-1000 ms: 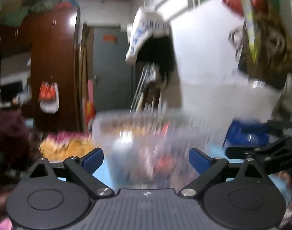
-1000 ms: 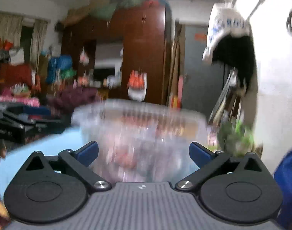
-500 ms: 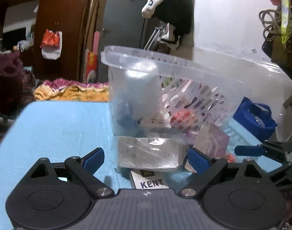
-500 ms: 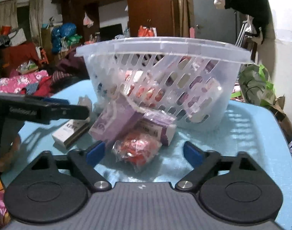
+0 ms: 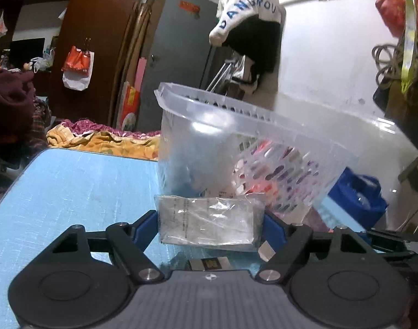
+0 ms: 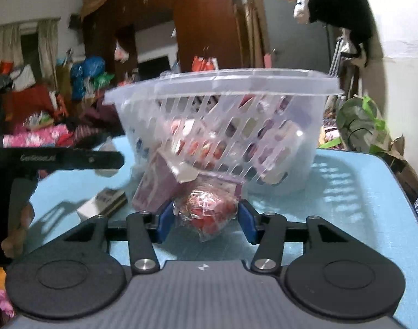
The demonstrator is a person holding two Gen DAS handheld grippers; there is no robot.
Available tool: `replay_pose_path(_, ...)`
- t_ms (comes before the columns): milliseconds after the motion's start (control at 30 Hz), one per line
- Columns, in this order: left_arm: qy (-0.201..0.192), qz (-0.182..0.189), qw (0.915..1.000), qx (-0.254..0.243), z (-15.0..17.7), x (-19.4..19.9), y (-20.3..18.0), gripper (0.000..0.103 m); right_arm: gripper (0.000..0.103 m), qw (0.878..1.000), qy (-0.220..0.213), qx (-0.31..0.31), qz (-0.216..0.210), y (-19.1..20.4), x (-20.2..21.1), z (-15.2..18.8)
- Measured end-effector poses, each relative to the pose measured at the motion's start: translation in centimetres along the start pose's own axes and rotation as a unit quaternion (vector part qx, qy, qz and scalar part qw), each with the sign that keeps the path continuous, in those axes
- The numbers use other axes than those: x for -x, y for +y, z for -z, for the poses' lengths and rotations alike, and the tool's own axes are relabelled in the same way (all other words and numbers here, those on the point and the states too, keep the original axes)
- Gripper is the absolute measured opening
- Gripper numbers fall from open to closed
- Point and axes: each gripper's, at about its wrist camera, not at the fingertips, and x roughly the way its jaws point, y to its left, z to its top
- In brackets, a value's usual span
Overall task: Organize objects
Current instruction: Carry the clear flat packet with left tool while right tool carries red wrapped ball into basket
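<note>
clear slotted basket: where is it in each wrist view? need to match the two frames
Left wrist: the clear slotted basket fills centre-right, rim tilted down to the right, behind the clear packet sitting between the left claw fingers.
Right wrist: the basket sits centre, above the red packet between the right claw fingers.
Shared landmark: the blue table.

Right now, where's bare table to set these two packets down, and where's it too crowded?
Free: the blue table left of the basket, and the strip right of the basket toward the table's edge. Crowded: in front of the basket, where the purple boxes and white box lie.
</note>
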Motion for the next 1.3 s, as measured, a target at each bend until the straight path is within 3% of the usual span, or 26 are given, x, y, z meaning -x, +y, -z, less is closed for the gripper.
replay_pose_path(267,-0.018,0.014,0.9997,-0.002,0.0,0.3,-0.2,0.083,0.054,0.997,-0.046,-0.058,-0.006,-2.0,1.2,0.4)
replay_pose_path(567,-0.049,0.022,0.9986,0.001,0.1,1.2,0.0,0.083,0.053,0.994,-0.085,-0.066,-0.004,-2.4,1.9,1.0)
replay_pose_path(867,-0.066,0.028,0.9974,-0.008,0.2,1.9,-0.1,0.083,0.053,0.993,-0.095,-0.068,-0.004,-2.4,1.9,1.0)
replay_pose_path(1000,-0.087,0.052,0.9948,0.006,-0.4,3.4,-0.2,0.082,0.053,0.99,-0.115,-0.065,-0.038,-2.6,3.2,0.4)
replay_pose_path(1133,-0.112,0.08,0.9905,-0.005,-3.5,5.3,-1.9,0.082,0.053,0.988,-0.148,-0.041,-0.029,-2.2,5.5,-2.4)
replay_pose_path(1300,-0.096,0.04,0.9943,-0.024,-10.0,1.4,-4.8,0.083,0.053,0.988,-0.147,0.027,0.045,-1.4,3.0,-9.7)
